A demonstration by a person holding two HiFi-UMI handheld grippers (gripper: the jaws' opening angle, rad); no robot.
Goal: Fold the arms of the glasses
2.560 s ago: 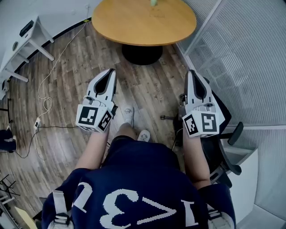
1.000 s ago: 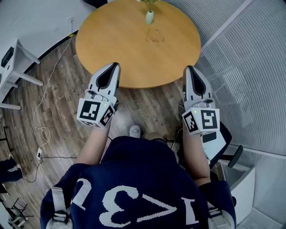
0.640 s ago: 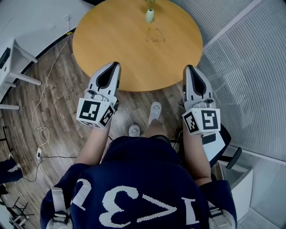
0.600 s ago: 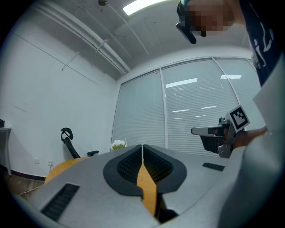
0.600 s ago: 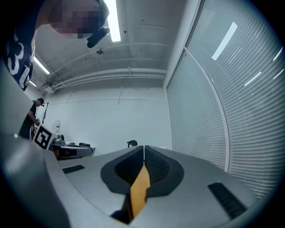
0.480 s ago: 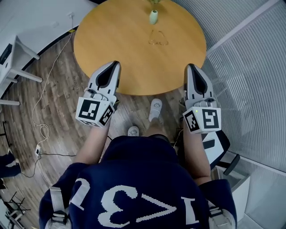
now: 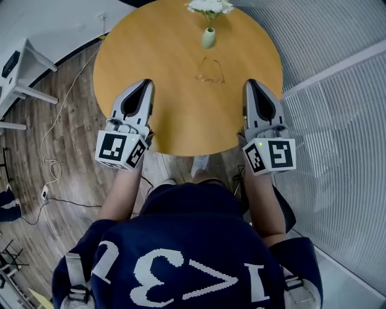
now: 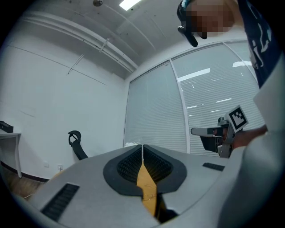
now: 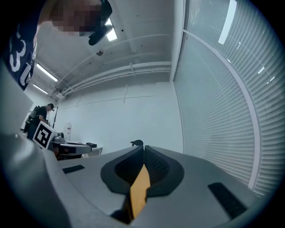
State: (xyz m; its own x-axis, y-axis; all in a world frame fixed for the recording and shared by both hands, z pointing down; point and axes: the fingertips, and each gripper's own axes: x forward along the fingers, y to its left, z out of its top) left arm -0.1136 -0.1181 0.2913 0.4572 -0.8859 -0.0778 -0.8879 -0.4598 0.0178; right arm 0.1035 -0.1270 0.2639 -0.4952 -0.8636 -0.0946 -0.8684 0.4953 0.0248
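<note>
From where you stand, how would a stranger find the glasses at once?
Start at the round wooden table. Around its middle, just on the near side of the small pale green vase with white flowers, lie the thin wire-framed glasses. Unlike the upright vase, they lie flat, a see-through outline.

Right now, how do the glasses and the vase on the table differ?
The vase stands upright, pale green and solid, holding white flowers; the glasses lie flat, a thin wire outline with arms apparently unfolded. The vase sits farther across the table than the glasses. Both rest on the round wooden table.
</note>
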